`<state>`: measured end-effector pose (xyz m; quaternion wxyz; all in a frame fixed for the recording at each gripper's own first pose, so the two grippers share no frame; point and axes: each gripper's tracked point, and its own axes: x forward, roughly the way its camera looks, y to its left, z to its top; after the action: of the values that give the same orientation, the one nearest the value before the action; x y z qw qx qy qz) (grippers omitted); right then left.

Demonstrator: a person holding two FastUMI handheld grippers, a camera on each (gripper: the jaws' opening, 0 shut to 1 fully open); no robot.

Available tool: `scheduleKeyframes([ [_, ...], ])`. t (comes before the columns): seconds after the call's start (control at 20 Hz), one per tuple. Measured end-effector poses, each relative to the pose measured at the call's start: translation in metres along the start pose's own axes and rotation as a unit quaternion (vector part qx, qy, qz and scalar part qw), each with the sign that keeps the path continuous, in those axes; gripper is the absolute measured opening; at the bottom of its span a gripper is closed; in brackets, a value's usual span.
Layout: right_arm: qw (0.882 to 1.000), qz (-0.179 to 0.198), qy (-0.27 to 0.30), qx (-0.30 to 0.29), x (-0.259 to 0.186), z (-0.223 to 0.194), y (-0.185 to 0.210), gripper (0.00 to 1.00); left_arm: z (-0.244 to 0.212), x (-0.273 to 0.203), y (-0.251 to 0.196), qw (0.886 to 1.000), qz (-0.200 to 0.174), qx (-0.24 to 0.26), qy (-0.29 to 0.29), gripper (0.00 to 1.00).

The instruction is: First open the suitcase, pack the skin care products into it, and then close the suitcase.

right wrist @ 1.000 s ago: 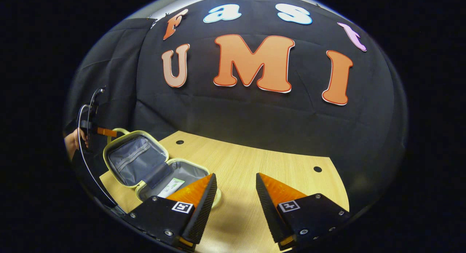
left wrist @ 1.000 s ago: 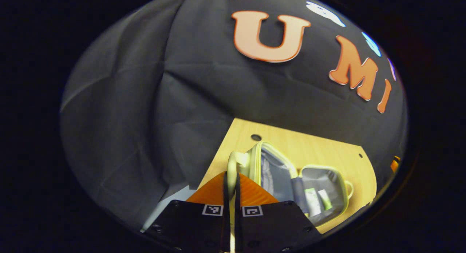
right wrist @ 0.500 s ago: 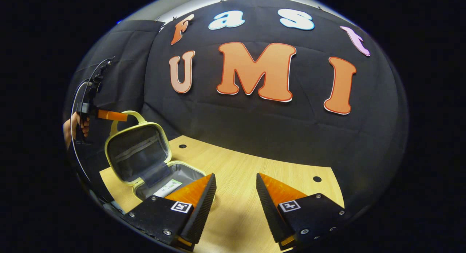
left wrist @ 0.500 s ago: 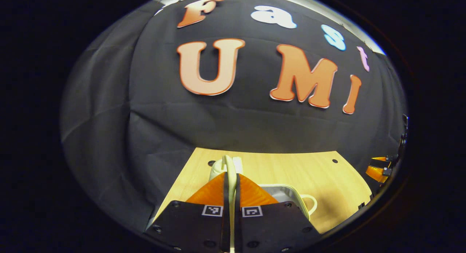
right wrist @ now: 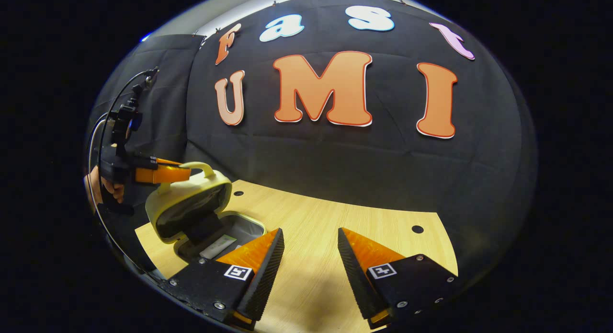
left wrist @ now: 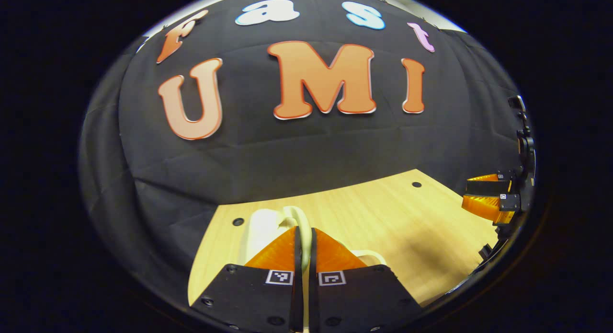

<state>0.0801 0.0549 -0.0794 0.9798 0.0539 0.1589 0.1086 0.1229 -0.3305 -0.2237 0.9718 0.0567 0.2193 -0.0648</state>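
The left hand-held gripper (left wrist: 303,237) has its two orange, ribbed fingers (left wrist: 277,250) pressed together on the pale yellow carry handle (left wrist: 300,219) of the small pale yellow hard-shell suitcase (right wrist: 189,206). In the right gripper view the same left hand-held gripper (right wrist: 184,172) appears at the far left, held by a person's hand (right wrist: 107,189), clamped on that handle (right wrist: 201,167) above the suitcase lid (right wrist: 191,199). The lid is tilted forward over the grey-lined lower shell (right wrist: 242,223), leaving a gap. Inside the shell lies a flat white skin care packet with green print (right wrist: 218,246).

The right hand-held gripper (right wrist: 309,256) stands wide open with nothing between its orange fingers (right wrist: 254,251), hovering over the light wooden surface (right wrist: 335,227) just to the right of the suitcase. In the left gripper view it appears at the right edge (left wrist: 483,196).

The surface has small dark round holes (right wrist: 417,229) near its far edge. Black cloth forms the booth wall (right wrist: 335,155) behind it.
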Motion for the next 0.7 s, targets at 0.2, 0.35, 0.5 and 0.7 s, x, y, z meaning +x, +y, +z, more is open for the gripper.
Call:
scheduleKeyframes([
  [0.2, 1.0, -0.006, 0.007, -0.011, -0.004, -0.01, -0.018, 0.74, -0.026, 0.025, -0.05, 0.999, -0.039, -0.006, 0.03, 0.05],
  [0.35, 1.0, -0.005, 0.013, -0.008, -0.007, -0.017, -0.027, 0.74, -0.043, 0.041, -0.074, 0.998, -0.05, -0.005, 0.047, 0.05],
  [0.5, 1.0, -0.003, 0.01, -0.004, -0.011, -0.017, -0.03, 0.74, -0.057, 0.047, -0.088, 0.997, -0.046, 0.002, 0.058, 0.05],
  [0.7, 1.0, -0.003, 0.005, -0.009, -0.016, -0.015, -0.031, 0.74, -0.072, 0.048, -0.105, 0.995, -0.028, 0.064, 0.073, 0.07],
])
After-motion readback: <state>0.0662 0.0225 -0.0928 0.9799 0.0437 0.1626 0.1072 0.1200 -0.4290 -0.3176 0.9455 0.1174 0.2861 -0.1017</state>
